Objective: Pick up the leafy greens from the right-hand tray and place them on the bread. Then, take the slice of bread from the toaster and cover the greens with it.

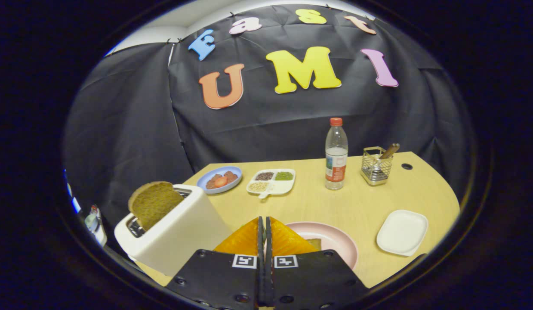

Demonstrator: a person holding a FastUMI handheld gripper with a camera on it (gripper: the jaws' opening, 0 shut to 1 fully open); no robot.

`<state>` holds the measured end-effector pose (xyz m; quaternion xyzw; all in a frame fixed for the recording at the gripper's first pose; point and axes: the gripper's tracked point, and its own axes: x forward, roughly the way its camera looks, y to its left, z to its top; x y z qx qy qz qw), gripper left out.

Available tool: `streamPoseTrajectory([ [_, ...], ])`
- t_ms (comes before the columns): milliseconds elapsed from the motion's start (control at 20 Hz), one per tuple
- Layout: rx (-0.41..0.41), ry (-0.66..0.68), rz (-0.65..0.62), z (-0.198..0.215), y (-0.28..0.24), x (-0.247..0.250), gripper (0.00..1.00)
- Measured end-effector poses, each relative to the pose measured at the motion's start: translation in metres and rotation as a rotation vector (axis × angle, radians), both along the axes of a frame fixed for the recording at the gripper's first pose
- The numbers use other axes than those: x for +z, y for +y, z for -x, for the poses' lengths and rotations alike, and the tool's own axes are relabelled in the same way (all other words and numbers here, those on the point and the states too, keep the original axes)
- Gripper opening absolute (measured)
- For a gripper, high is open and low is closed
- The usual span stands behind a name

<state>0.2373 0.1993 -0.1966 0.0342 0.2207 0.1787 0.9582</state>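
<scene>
The gripper camera looks forward and slightly down across the table, toward the booth's wall.

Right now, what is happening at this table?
A person holds a claw above the table. Its fingers are closed together with nothing visible between them, over the near edge of a pink plate carrying a piece of bread. Left of the claw stands a white toaster with a brown bread slice sticking out. The white tray on the right looks empty. I cannot see the greens from here.
</scene>
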Motion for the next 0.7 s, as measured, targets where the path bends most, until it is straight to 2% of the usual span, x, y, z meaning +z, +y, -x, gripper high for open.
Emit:
streamPoseTrajectory([
  [100, -0.050, -0.004, 0.058, -0.012, -0.019, -0.018, 0.00],
  [400, -0.123, 0.086, 0.092, -0.023, -0.053, -0.057, 0.00],
  [650, -0.145, 0.103, 0.090, -0.019, -0.069, -0.061, 0.01],
  [700, -0.142, 0.104, 0.098, -0.020, -0.072, -0.066, 0.11],
])
